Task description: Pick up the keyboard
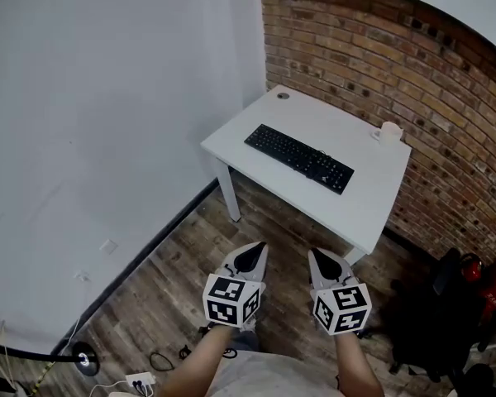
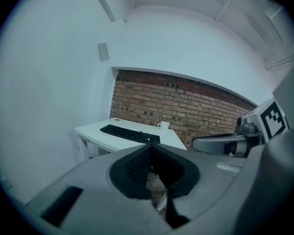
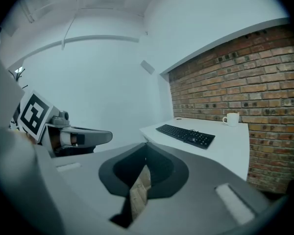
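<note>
A black keyboard [image 1: 299, 158] lies slantwise across the middle of a white desk [image 1: 256, 121]. It also shows far ahead in the left gripper view as the keyboard [image 2: 130, 133] and in the right gripper view as the keyboard [image 3: 185, 135]. My left gripper [image 1: 253, 248] and right gripper [image 1: 315, 254] hang side by side over the wooden floor, well short of the desk's near edge. Both are shut with nothing between their jaws, and both point toward the desk.
A white mug [image 1: 389, 132] stands at the desk's far right corner beside the brick wall [image 1: 397, 73]. A white wall [image 1: 91, 122] runs along the left. Dark bags and gear [image 1: 446, 304] sit on the floor at right. Cables and a power strip [image 1: 136, 379] lie at lower left.
</note>
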The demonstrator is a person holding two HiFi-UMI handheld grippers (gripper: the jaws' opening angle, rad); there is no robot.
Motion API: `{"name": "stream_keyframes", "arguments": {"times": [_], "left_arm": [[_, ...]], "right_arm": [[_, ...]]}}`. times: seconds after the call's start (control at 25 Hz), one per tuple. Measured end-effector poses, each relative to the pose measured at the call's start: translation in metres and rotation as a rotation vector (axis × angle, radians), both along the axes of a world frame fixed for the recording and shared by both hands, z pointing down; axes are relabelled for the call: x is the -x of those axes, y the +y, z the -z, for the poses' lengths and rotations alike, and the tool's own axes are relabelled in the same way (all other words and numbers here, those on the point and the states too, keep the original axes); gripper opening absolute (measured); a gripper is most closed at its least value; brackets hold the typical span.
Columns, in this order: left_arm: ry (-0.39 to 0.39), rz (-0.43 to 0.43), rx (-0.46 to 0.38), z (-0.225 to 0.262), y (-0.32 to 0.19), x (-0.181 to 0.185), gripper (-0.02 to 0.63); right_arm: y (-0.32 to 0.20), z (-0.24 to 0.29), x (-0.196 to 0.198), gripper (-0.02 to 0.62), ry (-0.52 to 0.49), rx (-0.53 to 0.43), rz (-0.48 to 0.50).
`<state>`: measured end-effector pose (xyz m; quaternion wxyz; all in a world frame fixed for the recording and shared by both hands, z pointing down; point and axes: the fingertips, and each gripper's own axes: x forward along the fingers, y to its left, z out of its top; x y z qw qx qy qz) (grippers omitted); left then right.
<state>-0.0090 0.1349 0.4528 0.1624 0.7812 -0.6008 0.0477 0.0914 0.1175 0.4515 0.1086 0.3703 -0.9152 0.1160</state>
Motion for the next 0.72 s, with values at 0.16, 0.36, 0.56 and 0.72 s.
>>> {"name": "stream_keyframes", "arguments": {"times": [0.16, 0.36, 0.56, 0.72], "left_arm": [[0.005, -0.029, -0.005, 0.005, -0.037, 0.039, -0.003], [0.016, -0.071, -0.014, 0.012, -0.084, 0.069, -0.003], [0.024, -0.118, -0.013, 0.009, -0.123, 0.092, -0.003], [0.025, -0.148, -0.009, 0.008, -0.148, 0.107, -0.003]], "right_arm": [[-0.034, 0.003, 0.036, 0.01, -0.003, 0.007, -0.038], [-0.076, 0.008, 0.064, 0.011, 0.008, 0.008, -0.084], [-0.111, 0.006, 0.087, 0.011, 0.018, 0.012, -0.128], [-0.134, 0.005, 0.103, 0.011, 0.019, 0.017, -0.156]]}}
